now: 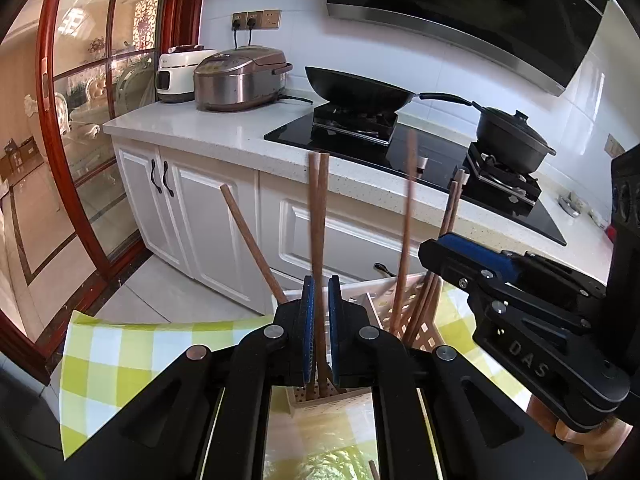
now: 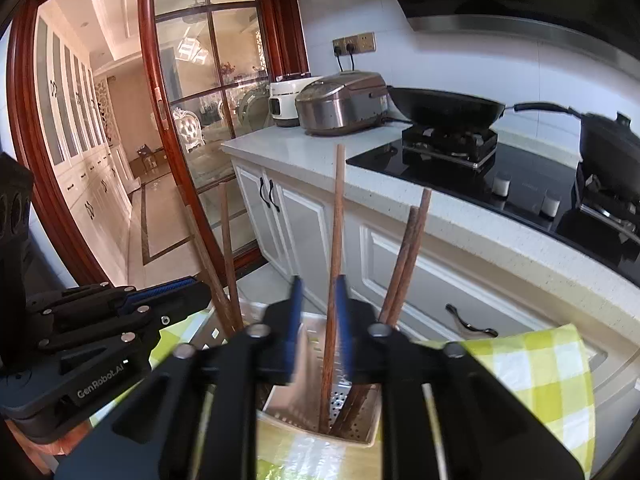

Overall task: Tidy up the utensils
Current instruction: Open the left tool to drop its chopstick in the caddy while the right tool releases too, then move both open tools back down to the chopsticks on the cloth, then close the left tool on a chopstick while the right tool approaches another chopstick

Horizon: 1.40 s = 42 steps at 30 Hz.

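Left gripper pinches 2 chopsticks; right gripper stands slightly apart around 1 chopstick (steel holder shows only in the right view).

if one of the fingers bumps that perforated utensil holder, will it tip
Possibly. The utensil holder looks thin-walled and light, and its tall chopsticks lean outward, likely making it top-heavy. The checked cloth beneath may let it slide instead.

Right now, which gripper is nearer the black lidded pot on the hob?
Right. The right gripper hangs on the side of the black lidded pot; the left gripper is farther, toward the red-framed glass door.
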{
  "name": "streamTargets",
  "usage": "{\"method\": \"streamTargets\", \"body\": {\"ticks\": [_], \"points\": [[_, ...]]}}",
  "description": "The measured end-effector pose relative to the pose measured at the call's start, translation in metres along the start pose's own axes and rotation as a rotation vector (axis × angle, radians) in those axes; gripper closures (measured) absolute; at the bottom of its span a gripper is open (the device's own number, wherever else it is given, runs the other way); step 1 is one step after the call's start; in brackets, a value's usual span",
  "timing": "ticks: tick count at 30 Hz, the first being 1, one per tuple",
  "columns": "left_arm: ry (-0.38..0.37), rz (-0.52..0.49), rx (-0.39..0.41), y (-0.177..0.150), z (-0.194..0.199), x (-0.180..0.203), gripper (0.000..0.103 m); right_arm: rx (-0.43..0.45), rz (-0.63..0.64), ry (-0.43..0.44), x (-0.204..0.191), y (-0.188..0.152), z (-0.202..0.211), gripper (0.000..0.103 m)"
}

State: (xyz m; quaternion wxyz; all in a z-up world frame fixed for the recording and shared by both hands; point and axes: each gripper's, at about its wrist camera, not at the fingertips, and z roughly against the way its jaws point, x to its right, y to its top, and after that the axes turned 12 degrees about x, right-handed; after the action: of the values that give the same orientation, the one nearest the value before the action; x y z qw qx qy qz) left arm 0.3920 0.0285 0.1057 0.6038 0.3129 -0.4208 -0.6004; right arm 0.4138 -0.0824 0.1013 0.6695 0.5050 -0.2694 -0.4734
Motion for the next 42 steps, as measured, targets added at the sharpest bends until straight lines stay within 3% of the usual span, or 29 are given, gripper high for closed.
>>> {"method": "streamTargets", "body": {"ticks": [3, 6, 13, 19, 26, 32, 35, 42], "points": [[0.004, 0.004, 0.005, 0.001, 0.003, -0.002, 0.091, 0.013, 0.0, -0.007, 0.001, 0.002, 0.007, 0.078], [0.008, 0.01, 0.017, 0.002, 0.008, -0.004, 0.077, 0.024, 0.001, -0.011, 0.003, 0.001, 0.02, 0.078], [0.004, 0.034, 0.039, -0.015, 0.042, -0.014, 0.077, 0.021, -0.032, -0.024, 0.019, -0.024, 0.063, 0.068], [-0.002, 0.061, 0.006, -0.07, 0.076, -0.025, 0.077, -0.06, -0.07, -0.026, 0.033, -0.096, 0.102, 0.059], [0.002, 0.084, -0.111, -0.166, 0.103, -0.022, 0.077, -0.155, -0.129, -0.052, 0.041, -0.183, 0.144, 0.055], [-0.009, 0.043, -0.191, -0.21, 0.11, -0.002, 0.078, -0.172, -0.103, -0.064, 0.039, -0.206, 0.169, 0.055], [0.001, 0.044, -0.23, -0.219, 0.1, 0.0, 0.083, -0.165, -0.096, -0.071, 0.04, -0.208, 0.176, 0.052], [0.046, 0.019, -0.281, -0.232, 0.083, 0.004, 0.084, -0.173, -0.127, -0.08, 0.043, -0.205, 0.173, 0.045]]}}
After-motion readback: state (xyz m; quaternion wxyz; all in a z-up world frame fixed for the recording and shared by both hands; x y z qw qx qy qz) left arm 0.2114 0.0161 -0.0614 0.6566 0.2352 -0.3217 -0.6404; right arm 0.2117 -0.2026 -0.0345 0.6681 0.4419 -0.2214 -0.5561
